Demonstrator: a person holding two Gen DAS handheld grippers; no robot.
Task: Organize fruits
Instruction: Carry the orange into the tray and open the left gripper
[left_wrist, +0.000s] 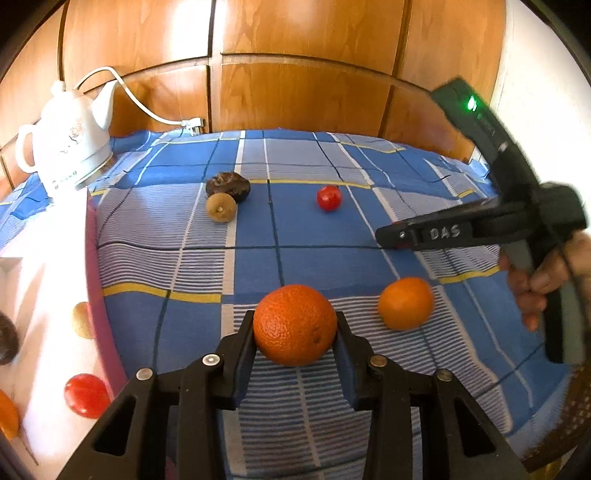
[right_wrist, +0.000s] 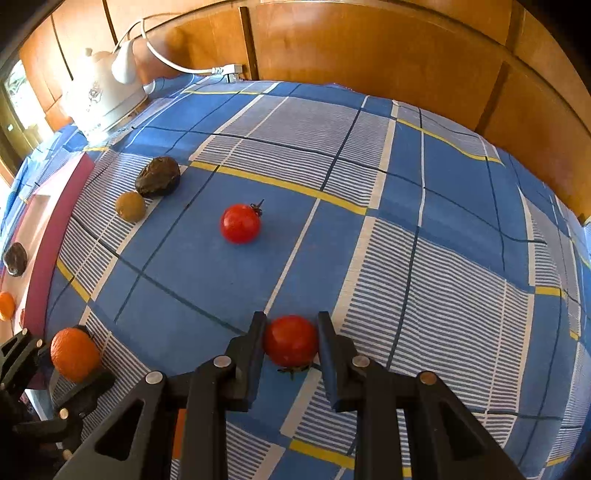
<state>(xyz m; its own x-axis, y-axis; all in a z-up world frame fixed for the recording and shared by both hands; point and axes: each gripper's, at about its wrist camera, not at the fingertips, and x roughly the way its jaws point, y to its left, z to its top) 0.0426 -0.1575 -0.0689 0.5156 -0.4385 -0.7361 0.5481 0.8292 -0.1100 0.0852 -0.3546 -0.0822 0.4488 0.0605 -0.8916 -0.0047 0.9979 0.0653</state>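
I am pinching a round dimpled orange (left_wrist: 294, 325) in my left claw (left_wrist: 295, 332) and a glossy red tomato (right_wrist: 290, 340) in my right claw (right_wrist: 291, 341), sorting fruit by kind.

The left gripper (left_wrist: 295, 328) pointed downward at the lower centre of its own view, with both fingers pressed on an orange (left_wrist: 294, 325). The right gripper (right_wrist: 291, 341) was clamped on a tomato (right_wrist: 290, 340). A hand (left_wrist: 543, 280) held its handle at the right edge of the left view.
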